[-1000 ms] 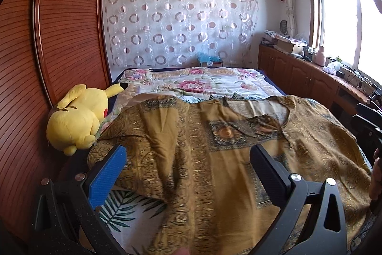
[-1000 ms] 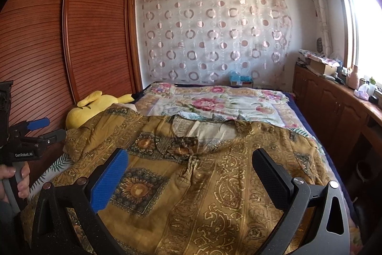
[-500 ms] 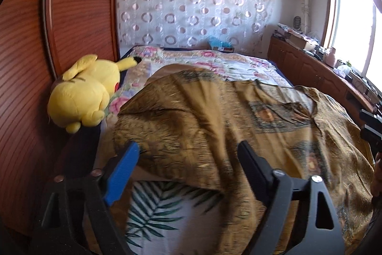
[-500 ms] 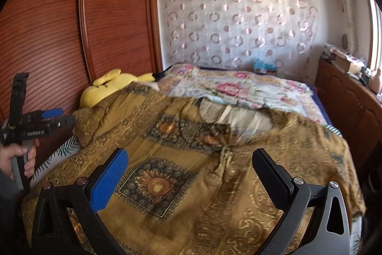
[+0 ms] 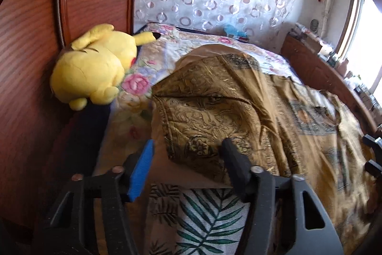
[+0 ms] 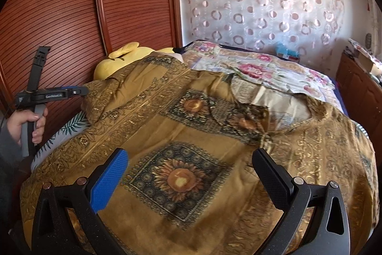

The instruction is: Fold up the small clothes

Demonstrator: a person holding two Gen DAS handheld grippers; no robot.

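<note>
The garment point(image 5: 250, 111), a gold patterned top, lies spread across the bed point(image 5: 140, 80) with its long axis running from 9 o'clock to 3 o'clock in the right wrist view.

We place the left gripper point(image 5: 186, 154) at the sleeve end point(image 5: 191, 135), which sits at 12 o'clock from it, just ahead of the fingertips. Its jaws have just been closing and now stand about half open; the sleeve hem lies between them, but the pads do not yet press on it.

We hold the right gripper point(image 6: 191, 171) over the chest panel point(image 6: 179, 176), jaws wide open, holding nothing.

We judge the left hand point(image 6: 26, 123) nearer the fold point.
</note>
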